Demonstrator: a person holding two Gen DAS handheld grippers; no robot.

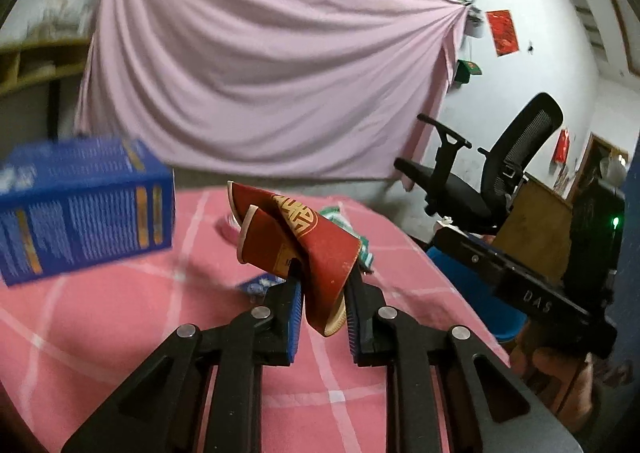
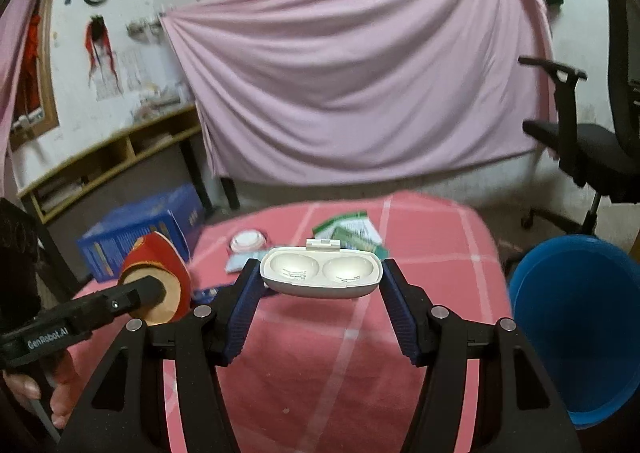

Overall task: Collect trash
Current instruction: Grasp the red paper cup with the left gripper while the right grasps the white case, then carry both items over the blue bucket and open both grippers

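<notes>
Crushed red cup (image 1: 304, 249) tilts upward-left.

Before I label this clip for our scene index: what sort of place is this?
Probably a lived-in home room: a table under a pink checked cloth, a pink sheet pinned over the wall, an office chair, wooden shelves.

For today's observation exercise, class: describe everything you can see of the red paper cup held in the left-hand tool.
The red paper cup is crushed and folded, its pale rim bent into a crease. The outside is deep red with a gold emblem and a cream band; the right wrist view shows its tan base. It looks like thin coated paper. It is lifted clear of the pink checked tablecloth, tilted, and pinched between the jaws of the left gripper, whose blue pads press on its sides.
</notes>
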